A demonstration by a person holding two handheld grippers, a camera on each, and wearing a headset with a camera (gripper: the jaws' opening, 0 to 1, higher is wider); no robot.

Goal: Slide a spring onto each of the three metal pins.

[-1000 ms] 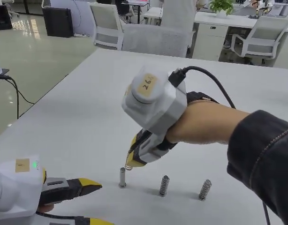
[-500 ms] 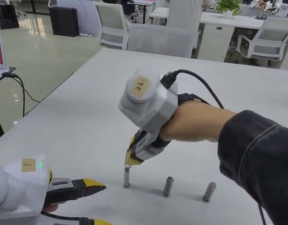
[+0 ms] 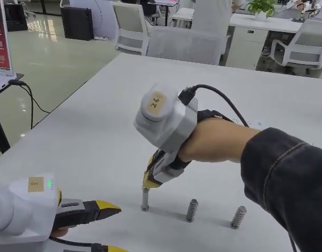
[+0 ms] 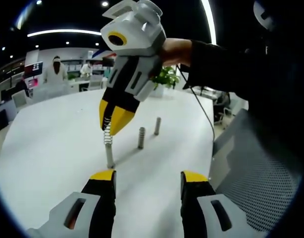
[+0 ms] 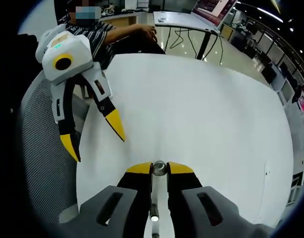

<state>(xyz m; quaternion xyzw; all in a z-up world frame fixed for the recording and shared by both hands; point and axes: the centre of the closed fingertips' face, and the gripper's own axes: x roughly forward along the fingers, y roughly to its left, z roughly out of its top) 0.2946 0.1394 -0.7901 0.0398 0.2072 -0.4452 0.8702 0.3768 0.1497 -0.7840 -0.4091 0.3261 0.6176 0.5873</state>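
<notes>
Spring (image 4: 108,131) number three is the one in hand. Nearest us, the left gripper (image 3: 109,229) hangs low over the white table (image 3: 87,136) at the left, jaws apart and holding nothing. Next comes the pin row: the right pin (image 3: 237,217) and the middle pin (image 3: 191,210) each wear a spring. The bare pin (image 3: 145,200) stands upright at the left end. Just above it, the right gripper (image 3: 149,181) has its jaws pinched on the spring's upper coils. The spring's lower end is at the pin top, and we can't tell if it has caught. We'd keep the spring in line with the pin, lower it straight, and let go only once the coils are over the tip. A tilt would likely snag it.
</notes>
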